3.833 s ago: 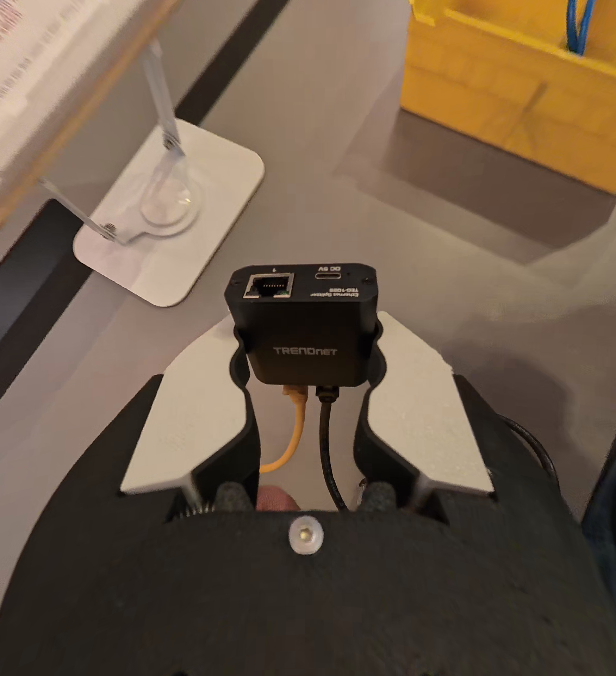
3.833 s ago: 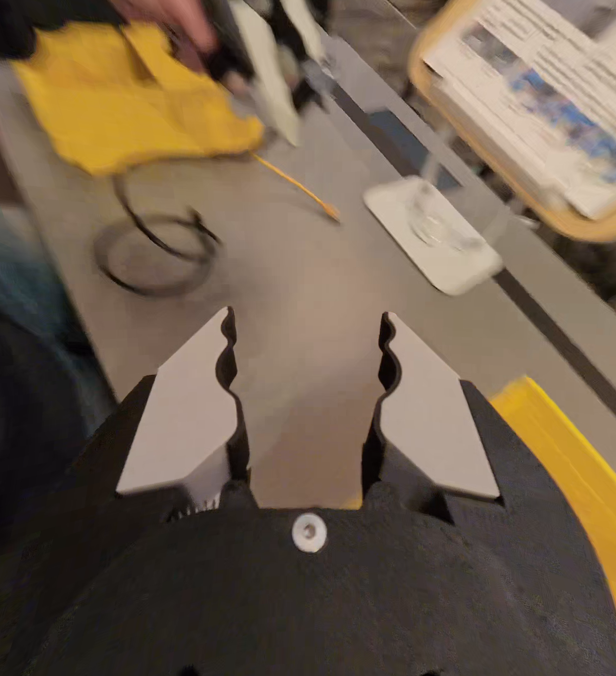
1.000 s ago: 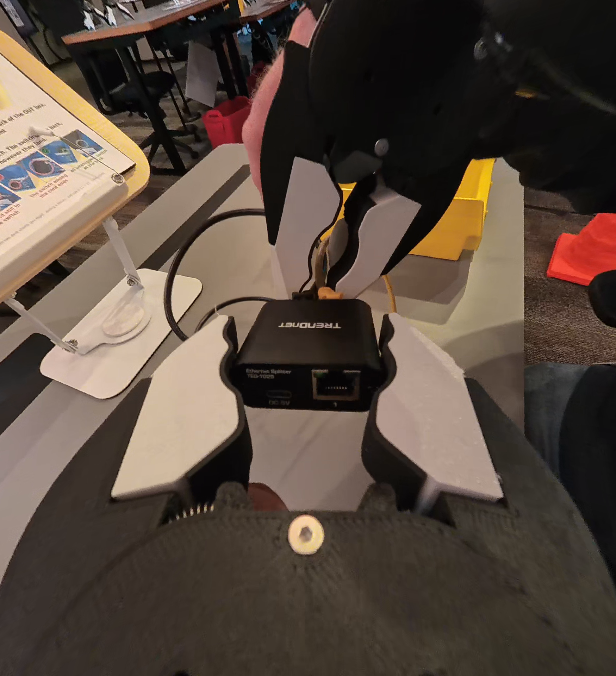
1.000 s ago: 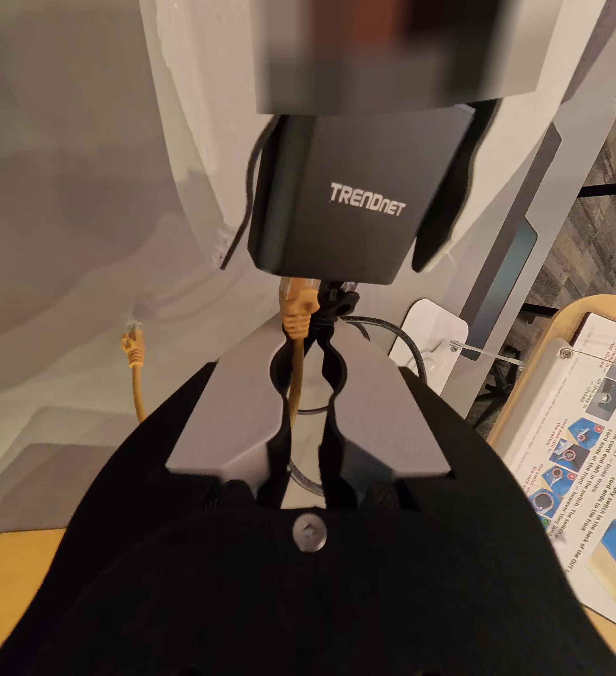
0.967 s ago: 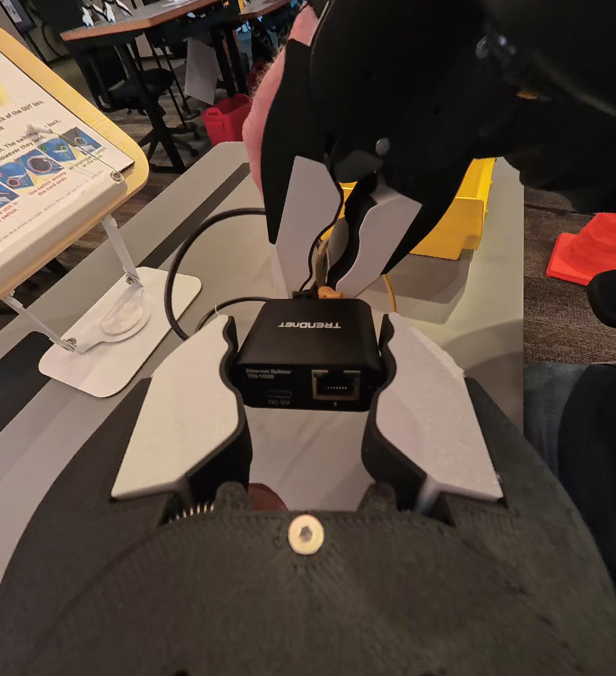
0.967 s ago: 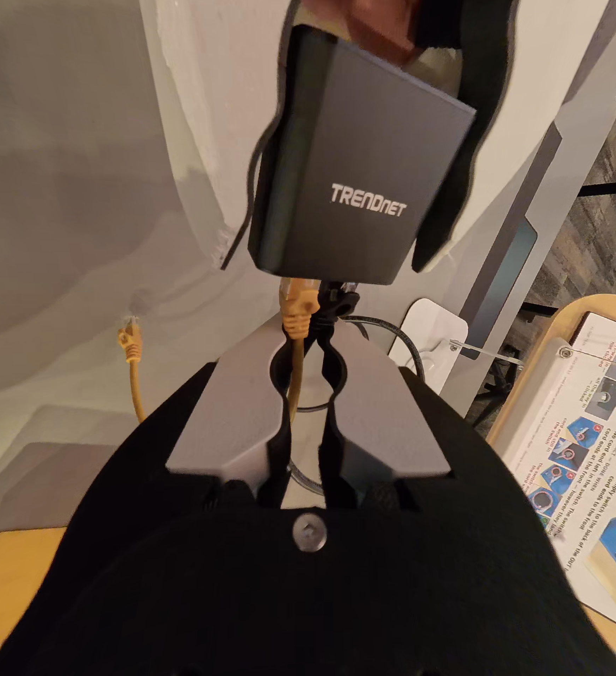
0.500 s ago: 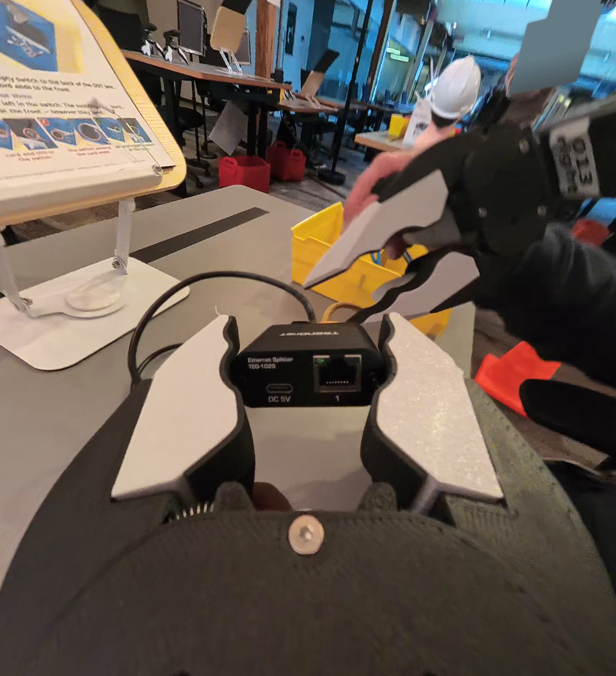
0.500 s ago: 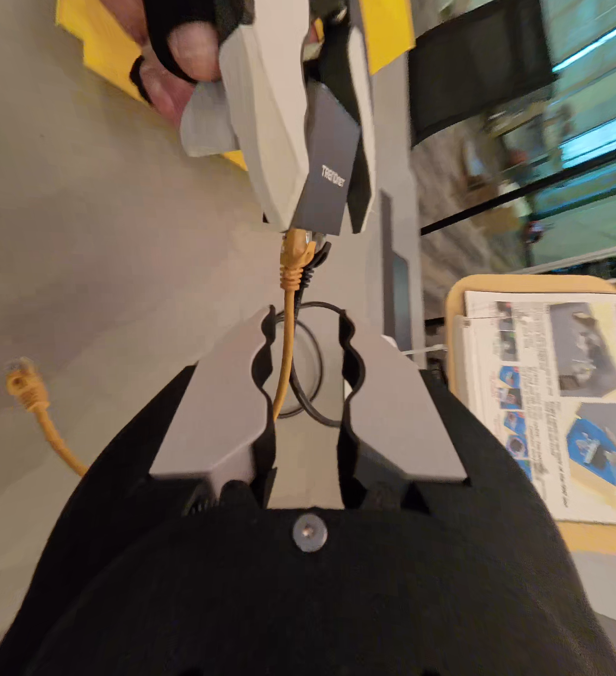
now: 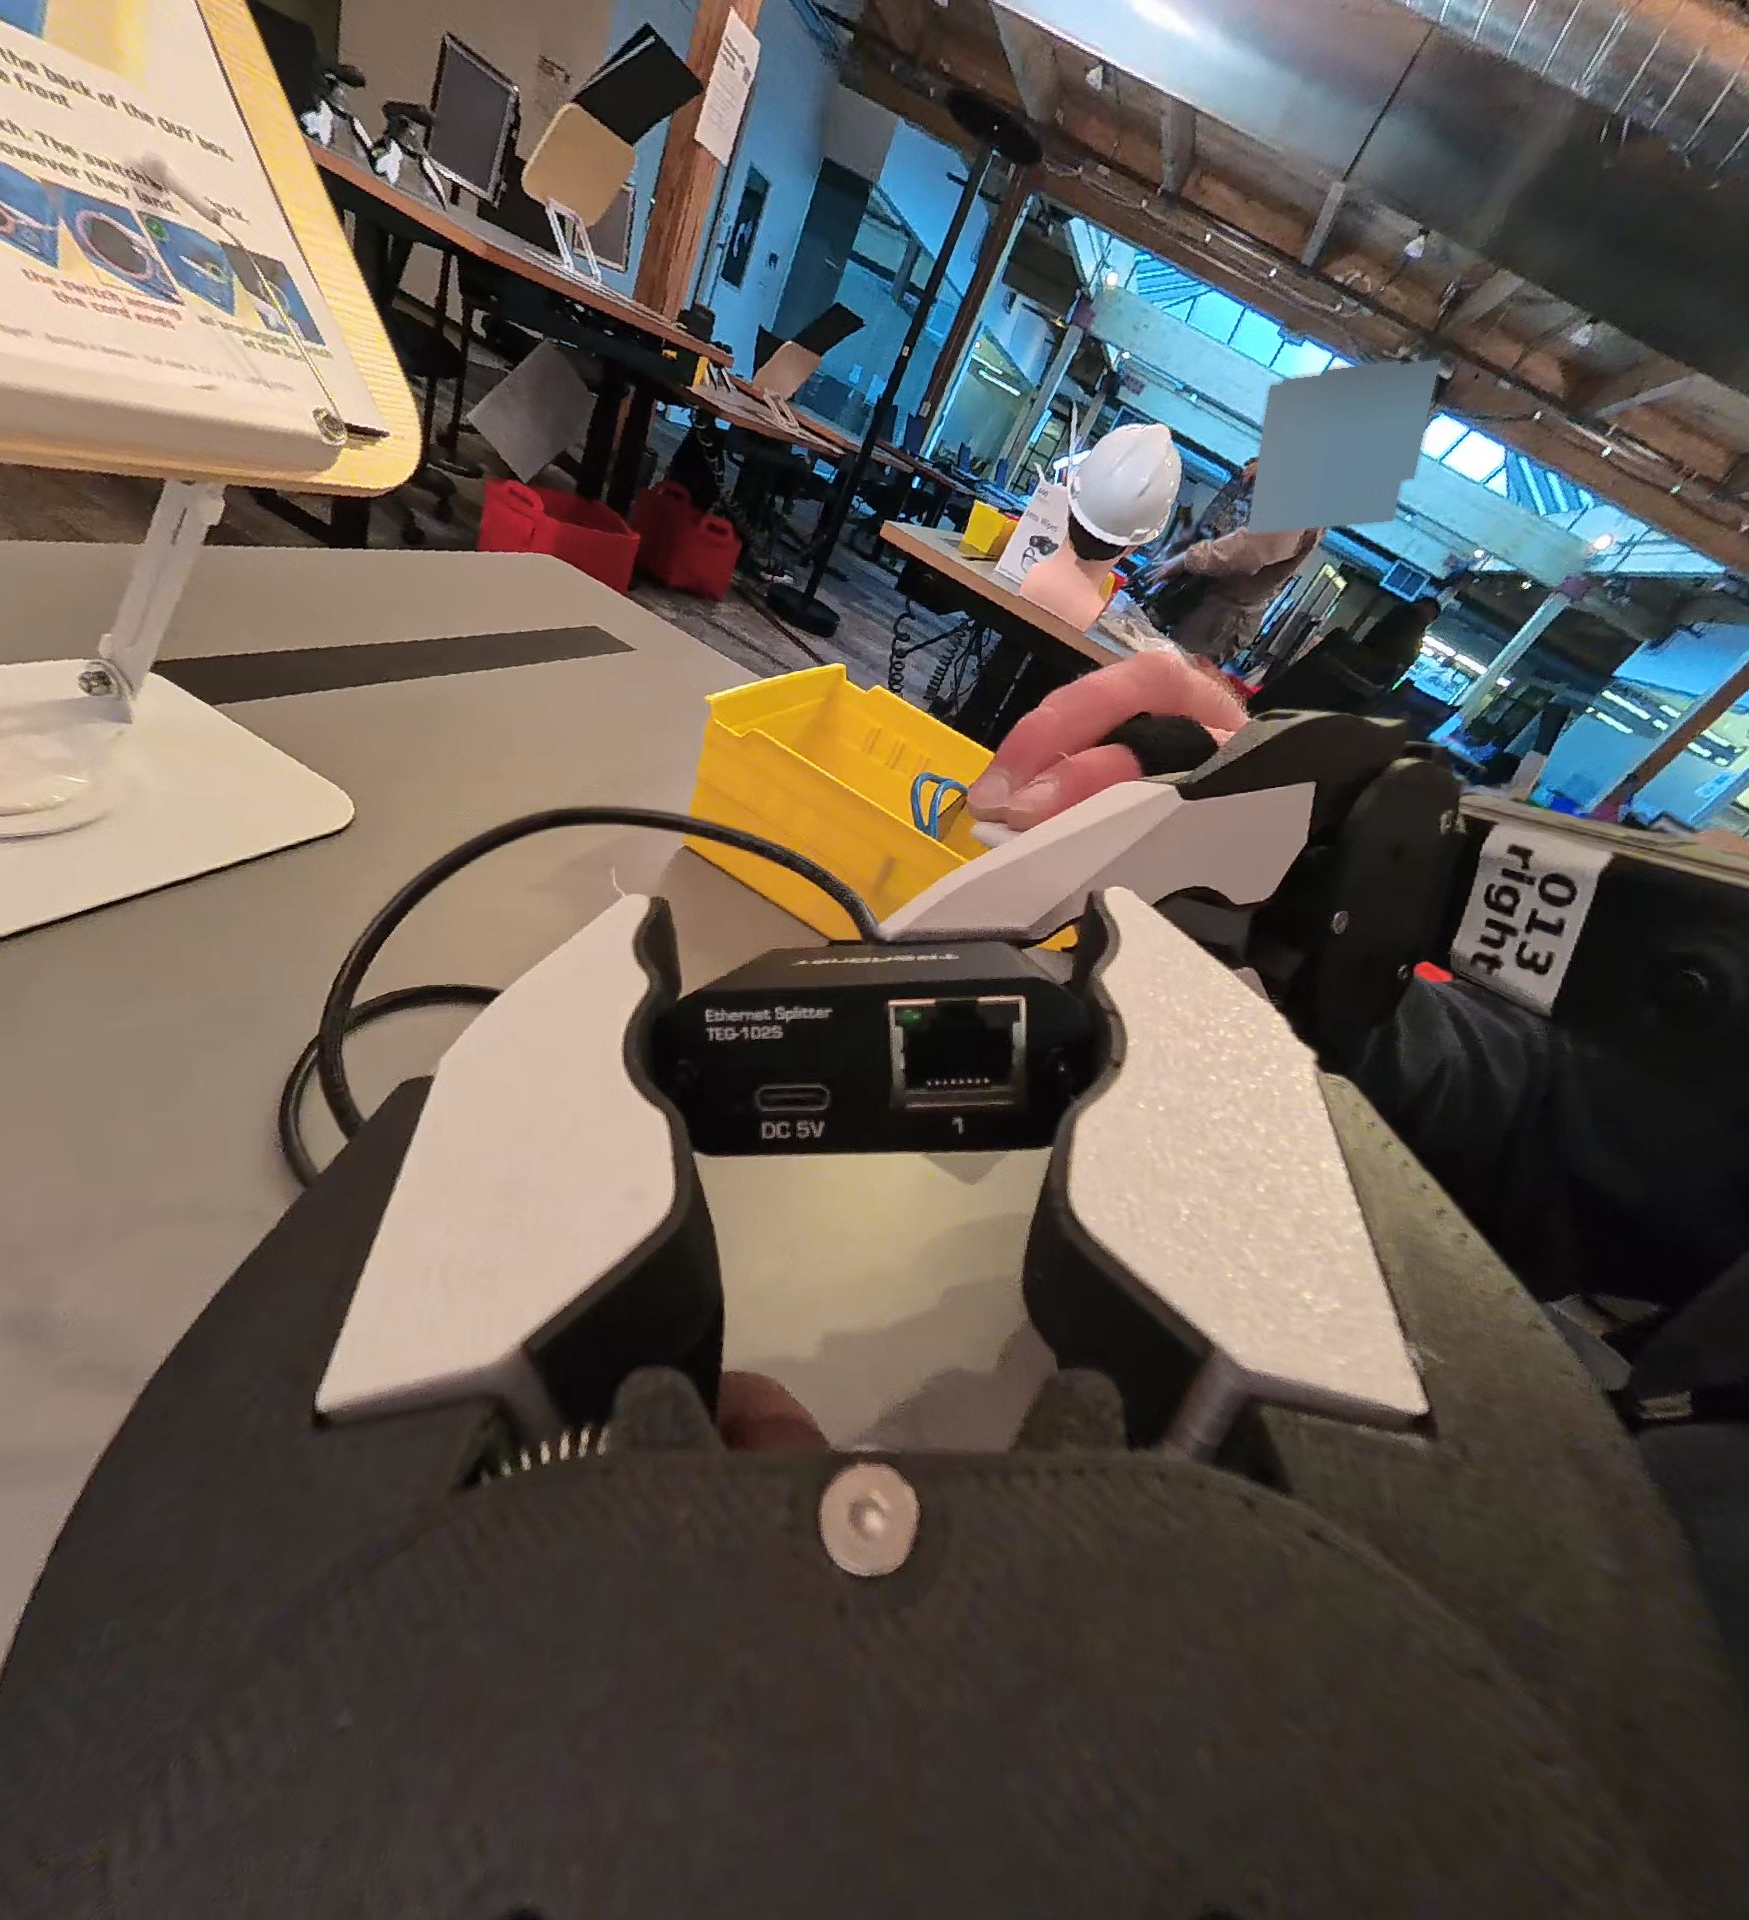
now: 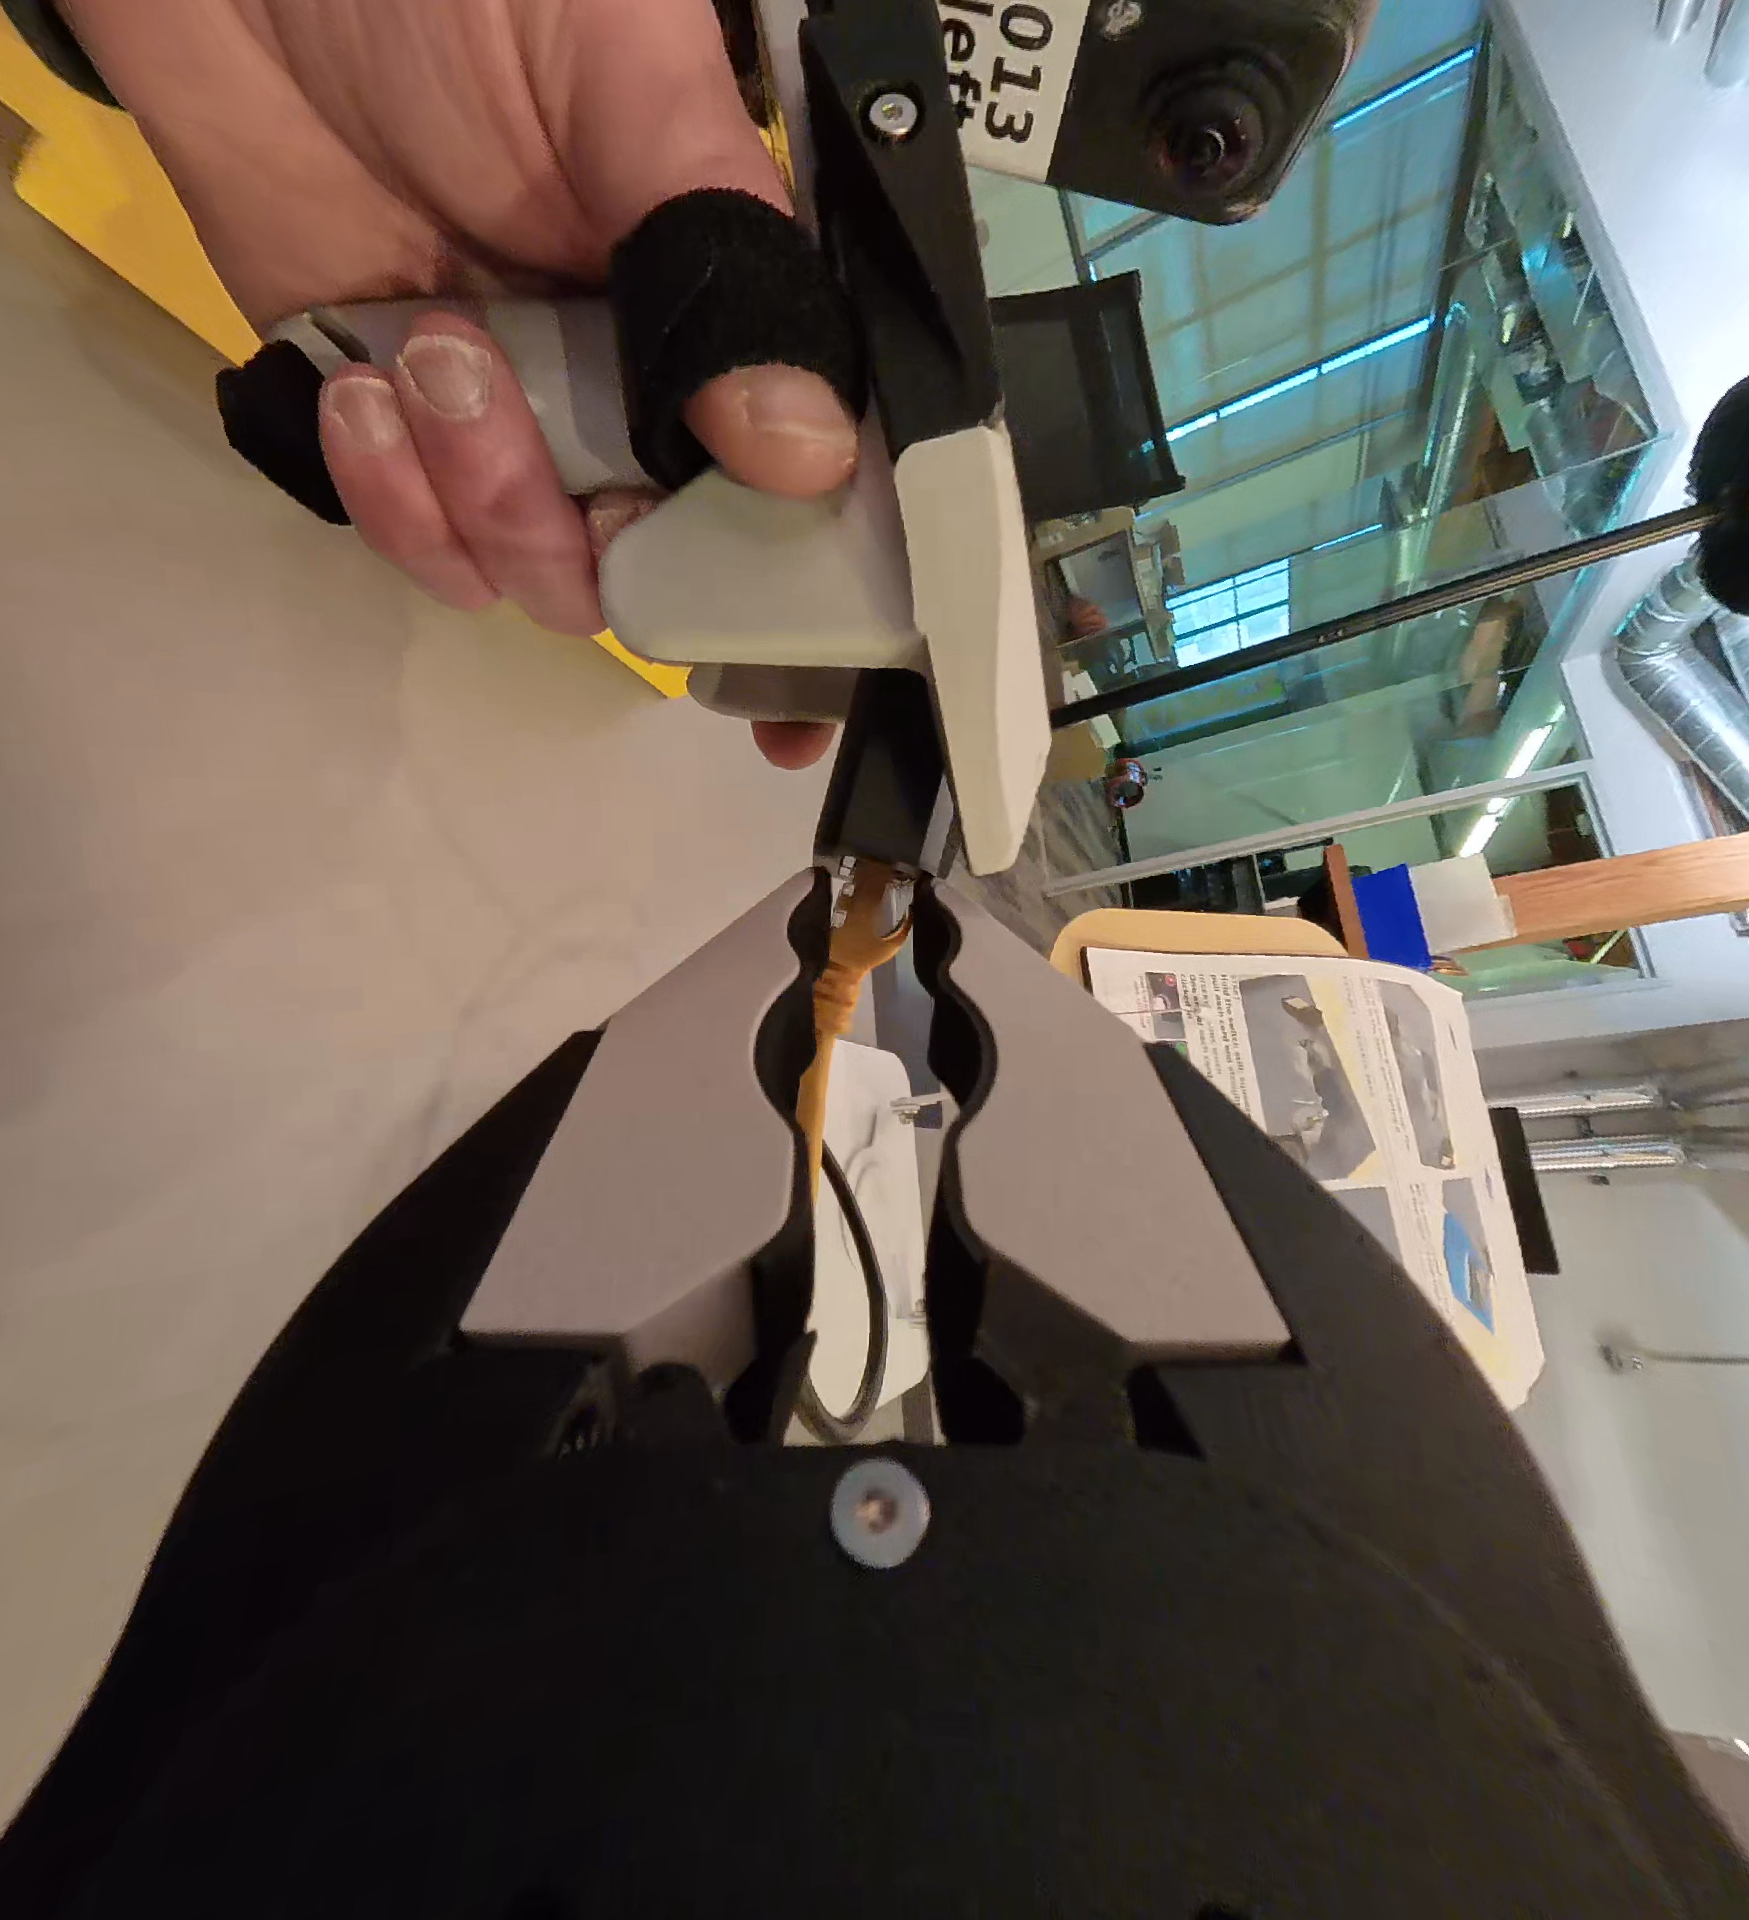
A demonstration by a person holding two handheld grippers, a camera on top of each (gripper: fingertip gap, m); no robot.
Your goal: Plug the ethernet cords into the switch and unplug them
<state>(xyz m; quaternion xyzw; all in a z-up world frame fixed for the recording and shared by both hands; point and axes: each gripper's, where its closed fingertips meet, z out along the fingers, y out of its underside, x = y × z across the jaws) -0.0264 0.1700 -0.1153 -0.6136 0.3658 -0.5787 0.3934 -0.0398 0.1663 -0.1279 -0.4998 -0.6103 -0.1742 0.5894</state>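
My left gripper (image 9: 875, 987) is shut on the black switch (image 9: 849, 1070), gripping its two sides just above the grey table (image 9: 454, 748). The empty port and power socket face the camera. In the right wrist view the switch (image 10: 880, 790) sits between the left gripper's pale fingers (image 10: 984, 675). An orange ethernet cord (image 10: 828, 1029) is plugged into its far end. My right gripper (image 10: 870, 904) is shut on that cord's plug, right against the switch. Its finger also shows behind the switch in the left wrist view (image 9: 1046, 862). A black power cable (image 9: 350, 987) loops away from the switch's far end.
A yellow bin (image 9: 818, 779) holding a blue cord stands on the table behind the switch. An instruction board on a white stand (image 9: 122, 769) is at the left; it also shows in the right wrist view (image 10: 1369, 1091). A person's hand (image 10: 496, 312) holds the left gripper.
My right gripper let go of the orange cord, opened and rolled onto its side. It has now closed on the plug at the switch. My left gripper kept the switch and tilted level.
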